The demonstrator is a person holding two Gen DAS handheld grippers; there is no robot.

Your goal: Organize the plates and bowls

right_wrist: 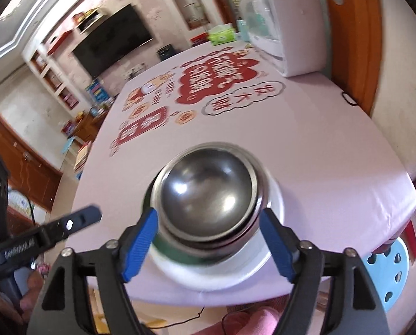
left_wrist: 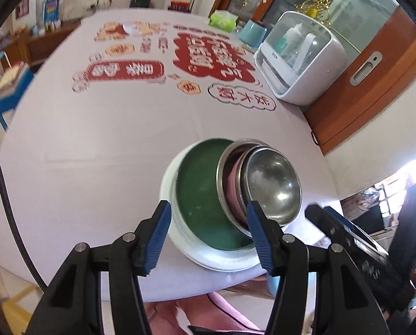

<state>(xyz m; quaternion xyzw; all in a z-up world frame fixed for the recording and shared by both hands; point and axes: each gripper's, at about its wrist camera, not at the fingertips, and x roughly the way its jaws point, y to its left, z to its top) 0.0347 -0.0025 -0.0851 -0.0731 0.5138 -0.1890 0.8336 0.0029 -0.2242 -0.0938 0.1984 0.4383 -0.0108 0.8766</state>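
My left gripper (left_wrist: pixel 209 236) hangs over the near edge of the table (left_wrist: pixel 96 145), its jaws partly spread and holding nothing; the blue pads stand apart in front of the stacked dishes without pressing on them. My right gripper (right_wrist: pixel 209 244) has its jaws spread wide, one pad on either side of the stack, also gripping nothing.

The stack sits close to the table's near edge: a white plate (left_wrist: pixel 168 184) at the bottom, a green plate (left_wrist: pixel 199 195) on it, then a steel bowl (left_wrist: pixel 224 173) with a pink bowl (left_wrist: pixel 231 189) nested inside, and a smaller steel bowl (left_wrist: pixel 275 187) on top. The bowls lean off-centre toward the right of the plates in the left wrist view.

The table wears a pale lilac cloth printed with red and orange Chinese lettering (left_wrist: pixel 208 55). Along its far right side stands a white appliance with a clear domed lid (left_wrist: pixel 297 58), with a green tissue pack (left_wrist: pixel 223 19) beyond it. A wall-mounted television (right_wrist: pixel 113 39) hangs on the far wall between shelves, and a light blue stool (right_wrist: pixel 389 273) stands beside the table.
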